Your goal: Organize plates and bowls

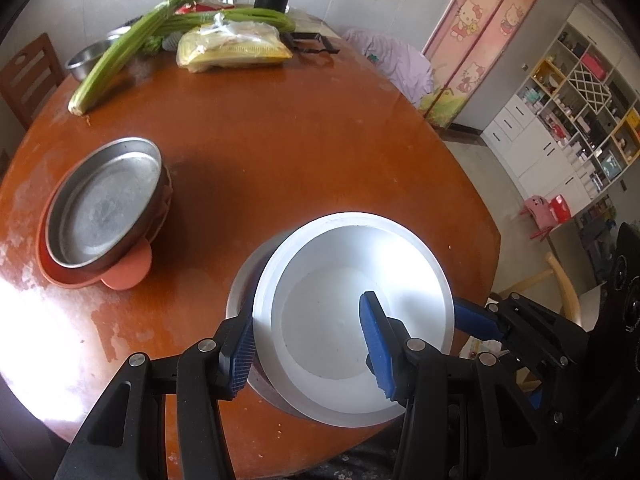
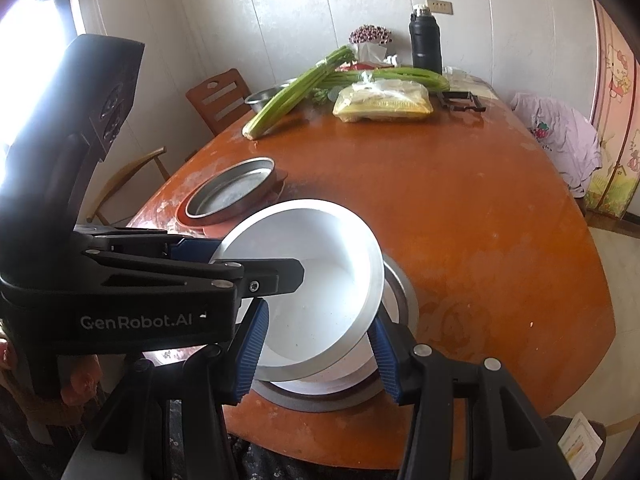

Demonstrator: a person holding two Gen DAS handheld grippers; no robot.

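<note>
Both grippers clamp the white dish: left gripper point(image 1: 310, 354) on its lower-left rim, right gripper point(image 2: 318, 354) on its lower rim. White dish point(image 1: 352, 316) sits tilted over metal pan point(image 2: 396, 300).

We find bare tabletop point(image 1: 288, 152) mid-table; the steel pan point(image 1: 104, 204) blocks the left, celery point(image 1: 132, 44) the far edge.

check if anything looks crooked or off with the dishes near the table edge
The white dish is tilted, not seated flat: both grippers hold its rim, and its far side sits higher than the near side above the metal dish below. The steel pan on the orange plate sits level.
</note>
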